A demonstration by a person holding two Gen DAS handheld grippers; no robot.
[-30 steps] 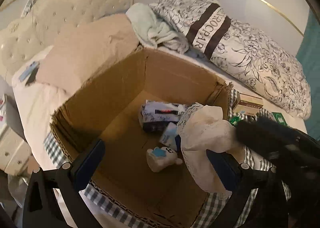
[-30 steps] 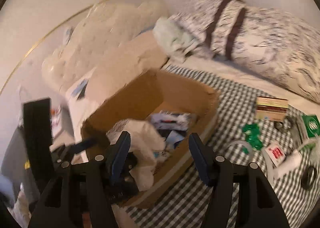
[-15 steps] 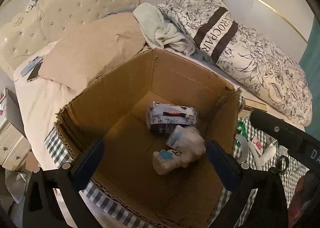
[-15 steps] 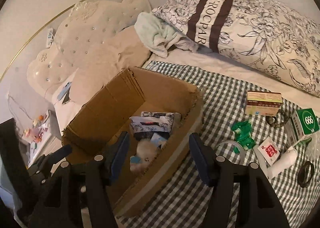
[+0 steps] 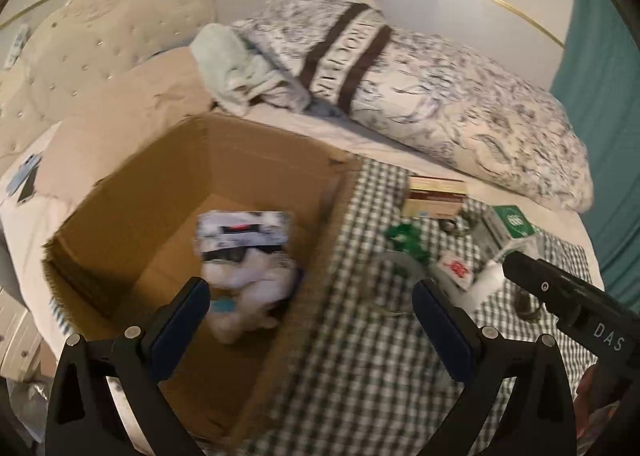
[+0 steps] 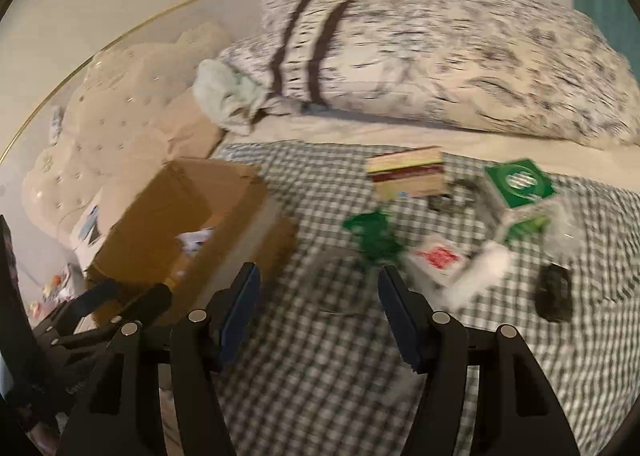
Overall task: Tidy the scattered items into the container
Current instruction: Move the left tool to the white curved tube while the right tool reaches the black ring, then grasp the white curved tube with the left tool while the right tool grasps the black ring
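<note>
Since a second ago the white lace-edged cloth has left the right gripper (image 6: 316,312), whose jaws now stand apart and empty over the green-and-white checked bedspread (image 6: 320,384); both views have swung rightward, off the box and toward the loose clutter.

Far left, the open brown cardboard box (image 5: 132,215) sits on the bed, its walls upright and its flaps worn. Inside lie a black-and-white printed packet (image 5: 244,234) and, nearer, a blurred heap of white cloth (image 5: 256,288) with a small blue patch showing. The left gripper (image 5: 310,320) hangs released, nothing between its blue pads, straddling the box's right wall.

Right of the box, scattered on the check, are a green crumpled plastic piece (image 6: 372,236), a striped yellow-and-maroon carton (image 6: 408,175), a white sachet with red print (image 6: 436,258), a white tube (image 6: 486,266), a green-topped white box (image 6: 518,181) and, farthest right, a small dark object (image 6: 554,292), too blurred to name.
</note>
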